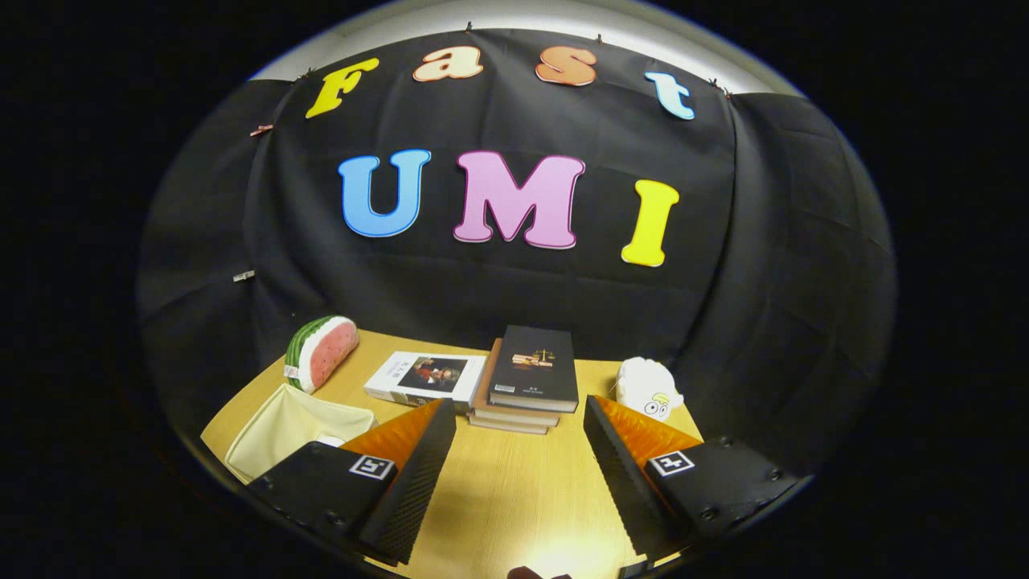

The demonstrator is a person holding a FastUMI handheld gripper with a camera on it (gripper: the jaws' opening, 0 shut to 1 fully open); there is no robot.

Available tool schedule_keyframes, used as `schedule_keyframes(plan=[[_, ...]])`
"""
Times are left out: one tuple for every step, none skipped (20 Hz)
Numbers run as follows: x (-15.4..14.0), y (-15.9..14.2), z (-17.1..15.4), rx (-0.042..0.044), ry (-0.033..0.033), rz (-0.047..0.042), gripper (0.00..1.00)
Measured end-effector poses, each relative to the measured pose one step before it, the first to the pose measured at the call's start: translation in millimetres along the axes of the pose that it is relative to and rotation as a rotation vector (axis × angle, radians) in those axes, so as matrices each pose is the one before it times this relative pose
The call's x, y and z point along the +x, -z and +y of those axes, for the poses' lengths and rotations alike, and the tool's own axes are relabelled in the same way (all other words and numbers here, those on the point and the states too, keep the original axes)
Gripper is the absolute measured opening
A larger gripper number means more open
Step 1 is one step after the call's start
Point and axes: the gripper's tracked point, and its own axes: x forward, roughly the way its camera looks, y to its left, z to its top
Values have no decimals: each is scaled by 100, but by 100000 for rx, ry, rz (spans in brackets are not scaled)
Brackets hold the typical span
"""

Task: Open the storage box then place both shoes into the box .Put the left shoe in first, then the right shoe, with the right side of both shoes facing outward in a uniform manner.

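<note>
My gripper is open above a wooden table, with only bare tabletop between its fingers. To the left of the left finger sits a cream fabric storage box, partly hidden behind that finger; I cannot tell whether it is open or folded. No shoes are visible.
Just beyond the fingertips lies a stack of books with a dark cover on top. A white book lies to its left. A watermelon-slice toy stands at the back left and a white plush toy at the back right.
</note>
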Motion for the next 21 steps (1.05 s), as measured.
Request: schedule_keyframes(plan=[[-504, -465, -222, -763, -174, -3085, 98], [-286, -515, -168, -1331, 318, -2823, 98], [-236, -359, -169, -1265, 130, -2780, 99], [-167, -398, 11, -1164, 210, -2354, 99], [-347, -231, -138, -879, 352, -1446, 99], [-200, -132, 62, -238, -98, -862, 98], [-227, -76, 164, -64, -181, -338, 99], [-142, -58, 21, -57, -252, -287, 99], [154, 43, 27, -221, -23, -6, 99], [43, 52, 74, -290, -28, 95, 99], [-52, 144, 11, -92, -26, 174, 99], [-78, -26, 92, 119, -197, 37, 99], [-47, 20, 0, -150, 143, -119, 99], [-12, 118, 44, -268, -8, 171, 99], [-91, 109, 37, -251, -201, 305, 99], [-95, 138, 139, -132, -264, 398, 99], [-78, 89, 38, 56, -151, 404, 99], [69, 118, 49, 239, -202, 356, 99], [-18, 55, -7, 107, 96, 168, 99], [-26, -30, -35, 11, -42, 147, 99], [-38, 78, -23, -31, -5, 38, 99]])
